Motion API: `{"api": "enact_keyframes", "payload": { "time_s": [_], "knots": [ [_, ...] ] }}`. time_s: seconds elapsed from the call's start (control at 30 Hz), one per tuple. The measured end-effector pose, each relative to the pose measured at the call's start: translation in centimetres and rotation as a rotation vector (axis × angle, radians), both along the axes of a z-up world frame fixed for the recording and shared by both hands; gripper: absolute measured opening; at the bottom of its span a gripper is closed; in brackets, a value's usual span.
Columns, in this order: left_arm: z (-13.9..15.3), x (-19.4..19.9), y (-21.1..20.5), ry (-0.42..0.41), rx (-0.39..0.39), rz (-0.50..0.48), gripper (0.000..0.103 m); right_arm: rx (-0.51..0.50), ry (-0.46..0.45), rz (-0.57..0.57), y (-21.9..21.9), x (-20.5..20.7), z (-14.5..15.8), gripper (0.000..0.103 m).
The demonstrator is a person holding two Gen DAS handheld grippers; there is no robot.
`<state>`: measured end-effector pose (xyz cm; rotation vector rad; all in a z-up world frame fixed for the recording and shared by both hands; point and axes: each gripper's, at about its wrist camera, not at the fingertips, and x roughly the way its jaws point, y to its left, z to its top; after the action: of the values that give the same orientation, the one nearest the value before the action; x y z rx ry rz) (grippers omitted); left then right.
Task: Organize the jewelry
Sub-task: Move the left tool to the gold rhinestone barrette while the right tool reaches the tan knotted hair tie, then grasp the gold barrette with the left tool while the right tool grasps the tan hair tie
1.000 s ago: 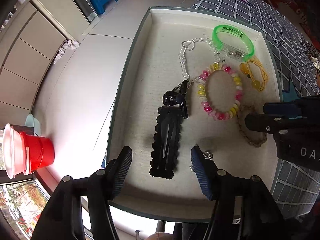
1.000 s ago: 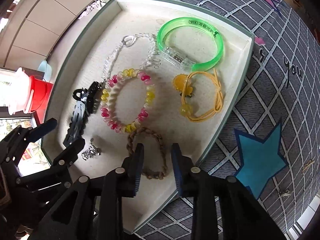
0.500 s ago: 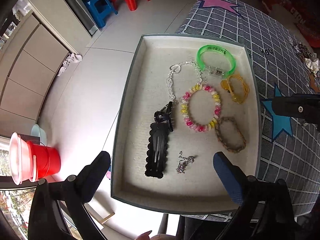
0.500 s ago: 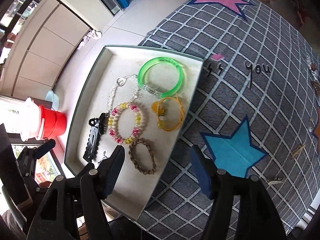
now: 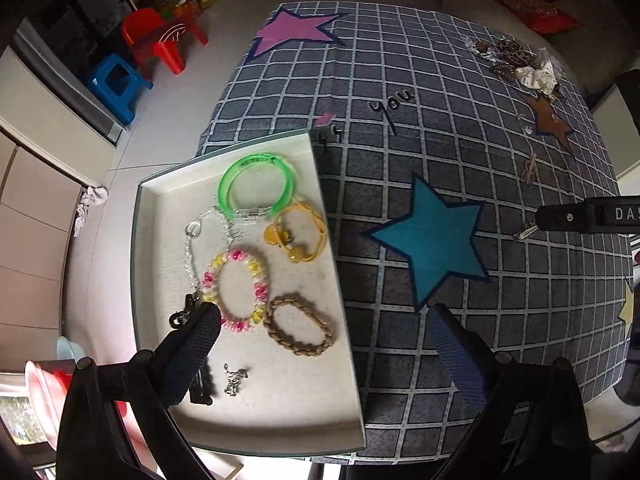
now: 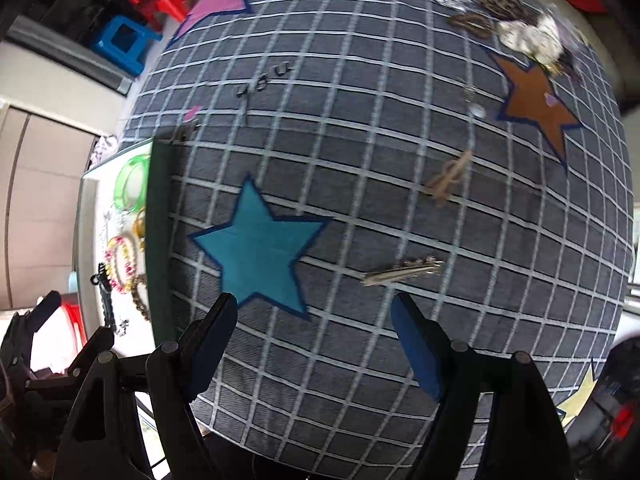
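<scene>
Tray: a white tray [image 5: 340, 432] was seen at the left edge of the checked tablecloth [image 5: 440, 128], already holding a green bangle [image 5: 256, 188], a yellow cord bracelet [image 5: 298, 234], a pink-and-yellow bead bracelet [image 5: 236, 290], a braided brown bracelet [image 5: 300, 326] and a small silver charm [image 5: 235, 378].
Next piece: a silver hair clip [image 6: 404, 271] was judged the likely next pick; it lay loose on the cloth, right of the blue star [image 6: 256, 248] and well apart from the tray.
Key relation: the clip was found just ahead of the right gripper [image 6: 314, 344], slightly toward its right finger, with its long axis running nearly crosswise to the fingers.
Nearer tool: the right gripper was clearly closer; the left gripper [image 5: 324, 350] was held over the tray's near right rim.
Right jaws: spread wide, nothing held.
Left jaws: spread wide, nothing held.
Approach judged: a short forward reach with a wrist turn would be needed so that the fingers could close across the clip's narrow width.
Other pieces: a tan clip [image 6: 450, 178] and a pile of accessories [image 6: 516, 26] were left farther off.
</scene>
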<state>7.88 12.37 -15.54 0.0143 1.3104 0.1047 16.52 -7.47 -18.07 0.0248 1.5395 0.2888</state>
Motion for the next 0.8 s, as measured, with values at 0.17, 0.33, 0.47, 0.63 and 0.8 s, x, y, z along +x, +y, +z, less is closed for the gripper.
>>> {"api": "enact_keyframes", "payload": {
  "time_s": [0.17, 0.33, 0.47, 0.63, 0.8],
  "knots": [
    [-0.9, 1.6, -4.9, 0.020, -0.017, -0.083, 0.103, 0.017, 0.029, -0.158, -5.2, 2.6, -1.2, 0.082],
    [-2.4, 2.6, -8.9, 0.038, -0.020, -0.146, 0.103, 0.033, 0.044, -0.236, -7.6, 5.1, -2.4, 0.082],
    [-3.4, 3.4, -11.3, 0.042, -0.033, -0.178, 0.103, 0.045, 0.046, -0.252, -7.7, 6.7, -3.6, 0.078],
    [-4.6, 4.6, -13.4, 0.042, -0.057, -0.190, 0.103, 0.053, 0.039, -0.240, -6.9, 8.2, -4.8, 0.059],
    [-5.5, 5.6, -14.9, 0.041, -0.071, -0.210, 0.103, 0.037, 0.018, -0.209, -6.0, 9.2, -5.5, 0.052]
  ]
}}
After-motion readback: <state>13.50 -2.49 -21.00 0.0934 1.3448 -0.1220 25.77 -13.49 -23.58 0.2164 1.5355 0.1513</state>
